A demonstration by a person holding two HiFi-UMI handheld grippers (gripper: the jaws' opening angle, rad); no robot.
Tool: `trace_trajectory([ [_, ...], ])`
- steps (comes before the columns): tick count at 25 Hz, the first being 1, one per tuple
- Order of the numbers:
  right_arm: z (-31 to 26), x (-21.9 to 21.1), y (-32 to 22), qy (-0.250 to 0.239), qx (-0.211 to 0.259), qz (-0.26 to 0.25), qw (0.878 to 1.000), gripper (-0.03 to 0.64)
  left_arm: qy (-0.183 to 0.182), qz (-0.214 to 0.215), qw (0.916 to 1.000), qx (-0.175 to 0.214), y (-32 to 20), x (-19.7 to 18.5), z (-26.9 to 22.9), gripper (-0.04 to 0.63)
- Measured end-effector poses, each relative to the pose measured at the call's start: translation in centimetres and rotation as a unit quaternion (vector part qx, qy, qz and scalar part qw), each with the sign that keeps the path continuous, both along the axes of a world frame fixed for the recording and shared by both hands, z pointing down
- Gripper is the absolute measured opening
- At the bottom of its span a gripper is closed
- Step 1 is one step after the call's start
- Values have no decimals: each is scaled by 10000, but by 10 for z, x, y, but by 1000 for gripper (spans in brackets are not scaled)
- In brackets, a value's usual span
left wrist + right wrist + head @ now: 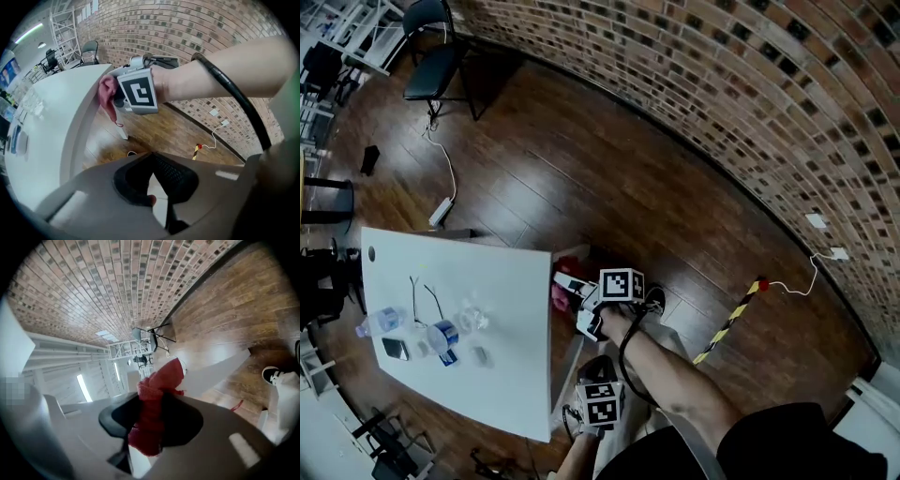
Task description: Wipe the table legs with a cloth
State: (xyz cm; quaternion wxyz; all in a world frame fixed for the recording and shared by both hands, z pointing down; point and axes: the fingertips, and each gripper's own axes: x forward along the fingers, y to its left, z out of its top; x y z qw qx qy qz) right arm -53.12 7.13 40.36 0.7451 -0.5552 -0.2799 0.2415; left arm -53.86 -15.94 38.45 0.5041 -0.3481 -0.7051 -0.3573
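The cloth point(161, 380) is a red, nubby terry rag, bunched into a thick wad with a thin looped string trailing off it. It sits pinched between the black pads of the right claw point(151, 401), whose jaws stand fairly wide around its bulk. One crumpled end pokes out past the tips and the rest sags back behind them. Seen from the left gripper view, the rag hangs off that claw right at the rim of the bench point(492, 277), just above a slim white leg point(122, 130); whether it touches the rim cannot be told. The bench top is a smooth, flat white slab with a thin edge. It carries a clear plastic bottle point(379, 322) and a few small items. The left claw point(152, 157) has its grey, matte jaws pressed together with nothing between the ribbed black pads, and it points down at the floor point(581, 178), glossy dark wood planks. A rough red-brown brick wall point(722, 94) curves behind.
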Motion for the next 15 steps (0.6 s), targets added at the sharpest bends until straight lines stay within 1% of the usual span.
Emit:
trace_trajectory([
  [2,-8,-9,16,80,-85,167,9998,118,9,104,9999,30,15,0,4,2],
  [4,-6,-10,20,9,-129,26,9999,126,40,189,9998,69,31,1,11,2],
  [7,13,-6,16,-132,101,-41,9999,123,-3,256,9994,211,50,3,20,2],
  [12,38,-5,18,3,262,311,9992,121,-219,307,9978,541,59,2,37,2],
  [15,52,-6,22,75,257,344,9990,121,-187,192,9975,661,57,3,54,2],
])
